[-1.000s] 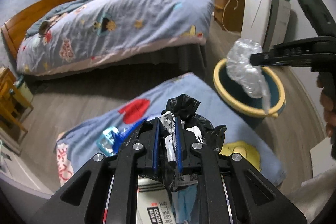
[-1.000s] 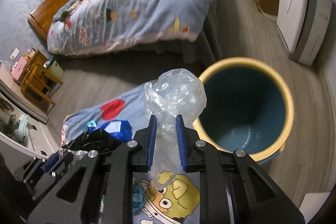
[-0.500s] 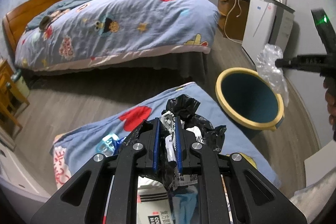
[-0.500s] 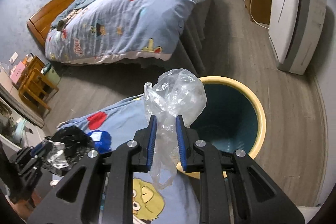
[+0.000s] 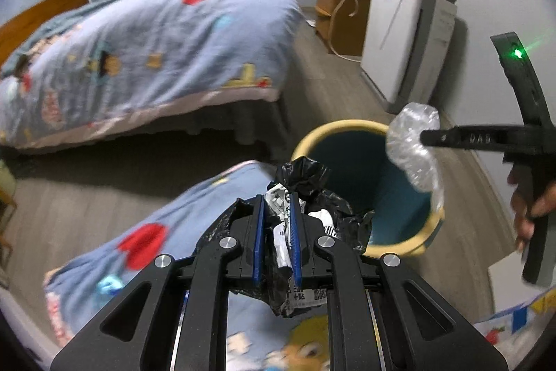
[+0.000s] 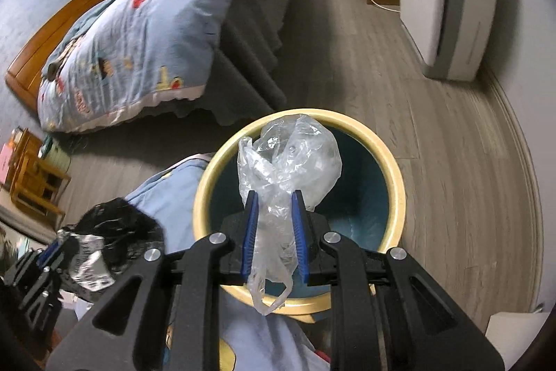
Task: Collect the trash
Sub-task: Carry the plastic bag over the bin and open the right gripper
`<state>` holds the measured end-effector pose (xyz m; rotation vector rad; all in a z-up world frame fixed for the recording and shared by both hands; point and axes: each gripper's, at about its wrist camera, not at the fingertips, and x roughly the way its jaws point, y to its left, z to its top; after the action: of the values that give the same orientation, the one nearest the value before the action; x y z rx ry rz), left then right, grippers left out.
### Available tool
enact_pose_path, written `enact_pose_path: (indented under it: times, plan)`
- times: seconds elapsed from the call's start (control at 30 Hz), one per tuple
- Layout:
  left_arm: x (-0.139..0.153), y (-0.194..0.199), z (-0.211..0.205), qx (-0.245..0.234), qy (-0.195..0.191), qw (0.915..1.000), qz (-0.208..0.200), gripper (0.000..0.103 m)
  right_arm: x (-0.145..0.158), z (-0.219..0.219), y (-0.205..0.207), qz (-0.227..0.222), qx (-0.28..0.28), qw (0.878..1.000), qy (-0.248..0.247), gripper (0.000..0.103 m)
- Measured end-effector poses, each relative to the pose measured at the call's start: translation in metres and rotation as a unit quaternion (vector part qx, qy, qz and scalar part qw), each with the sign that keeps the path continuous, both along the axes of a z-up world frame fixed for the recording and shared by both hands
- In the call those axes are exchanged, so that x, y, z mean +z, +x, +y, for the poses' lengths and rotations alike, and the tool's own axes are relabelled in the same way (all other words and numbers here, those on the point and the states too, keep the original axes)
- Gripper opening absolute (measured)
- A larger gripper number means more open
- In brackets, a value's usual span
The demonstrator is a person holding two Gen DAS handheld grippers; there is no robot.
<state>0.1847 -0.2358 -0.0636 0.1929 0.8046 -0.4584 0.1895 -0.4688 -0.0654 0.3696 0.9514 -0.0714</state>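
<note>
My left gripper (image 5: 276, 197) is shut on a crumpled black plastic bag with white printed paper (image 5: 305, 211), held just left of the bin. The bin (image 5: 347, 127) is teal with a cream rim and stands on the floor beside a blue quilt. My right gripper (image 6: 274, 197) is shut on a clear plastic bag (image 6: 288, 159) that hangs directly over the bin's mouth (image 6: 392, 169). In the left wrist view the clear bag (image 5: 411, 141) and the right gripper (image 5: 422, 136) show above the bin's right rim. In the right wrist view the black bag (image 6: 114, 232) sits at lower left.
A blue cartoon quilt (image 5: 146, 232) lies below both grippers, touching the bin. A bed (image 5: 139, 58) with a matching cover stands behind. A white appliance (image 5: 410, 33) and a wooden cabinet (image 5: 330, 9) line the right wall. Wood floor (image 6: 451, 162) surrounds the bin.
Both grippers have moved toward the bin. The clear bag now hangs over its mouth, and the black bag has come close to its left rim. Neither grip changed.
</note>
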Motion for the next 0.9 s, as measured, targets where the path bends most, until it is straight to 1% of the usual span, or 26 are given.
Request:
enact_pose_path:
  times: [0.07,0.13,0.17,0.2,0.23,0.27,0.3,0.33,0.37,0.4,0.43,0.5,0.53,0.6,0.63,0.7,0.77,0.9]
  plan:
    - [-0.007,0.009,-0.016,-0.003,0.002,1.0,0.005,0.014,-0.002,-0.003,0.0,-0.002,-0.004,1.0,0.002,0.019]
    - [-0.015,0.016,-0.032,-0.012,0.009,0.9999,0.003,0.014,-0.003,-0.005,0.001,-0.007,-0.007,1.0,0.004,0.022]
    - [-0.016,0.019,-0.039,-0.017,0.01,0.9998,0.0,0.014,-0.003,-0.006,0.001,-0.009,-0.01,1.0,0.003,0.028]
    - [-0.019,0.021,-0.046,-0.024,0.011,0.9997,-0.003,0.014,-0.002,-0.008,0.001,-0.013,-0.015,1.0,0.003,0.038]
    - [-0.02,0.023,-0.051,-0.027,0.011,0.9996,-0.006,0.017,-0.002,-0.01,-0.001,-0.015,-0.019,1.0,0.004,0.043]
    - [-0.02,0.025,-0.054,-0.029,0.009,0.9995,-0.007,0.02,-0.002,-0.013,-0.001,-0.018,-0.024,1.0,0.005,0.054]
    - [-0.02,0.026,-0.057,-0.03,0.003,0.9995,-0.006,0.026,-0.002,-0.017,-0.002,-0.021,-0.031,0.999,0.007,0.06]
    - [-0.019,0.027,-0.058,-0.029,-0.003,0.9996,-0.007,0.038,-0.002,-0.019,-0.003,-0.022,-0.035,0.999,0.008,0.062]
    - [-0.018,0.028,-0.06,-0.028,-0.007,0.9996,-0.008,0.046,-0.002,-0.022,-0.003,-0.023,-0.04,0.999,0.009,0.066]
    - [-0.017,0.028,-0.06,-0.026,-0.013,0.9995,-0.01,0.063,-0.003,-0.025,-0.004,-0.023,-0.043,0.999,0.01,0.07]
    - [-0.016,0.028,-0.061,-0.026,-0.017,0.9994,-0.014,0.074,-0.003,-0.027,-0.005,-0.024,-0.046,0.999,0.009,0.073]
    - [-0.014,0.026,-0.06,-0.026,-0.018,0.9992,-0.023,0.081,-0.001,-0.03,-0.006,-0.028,-0.052,0.998,0.009,0.081]
    - [-0.013,0.026,-0.059,-0.024,-0.014,0.9993,-0.024,0.086,0.0,-0.03,-0.007,-0.029,-0.053,0.998,0.009,0.083]
    - [-0.011,0.025,-0.056,-0.015,-0.011,0.9995,-0.025,0.089,0.004,-0.03,-0.008,-0.037,-0.056,0.998,0.009,0.095]
    - [-0.009,0.023,-0.054,-0.012,-0.011,0.9996,-0.025,0.091,0.006,-0.03,-0.009,-0.039,-0.057,0.998,0.009,0.096]
    - [-0.006,0.019,-0.046,0.0,-0.008,0.9996,-0.027,0.093,0.011,-0.027,-0.01,-0.044,-0.058,0.997,0.005,0.097]
    - [-0.001,0.016,-0.037,0.006,-0.008,0.9996,-0.027,0.093,0.015,-0.022,-0.011,-0.045,-0.055,0.998,-0.001,0.097]
    - [0.016,-0.003,-0.009,0.02,-0.002,0.999,-0.039,0.093,0.026,-0.008,-0.015,-0.047,-0.04,0.998,-0.018,0.097]
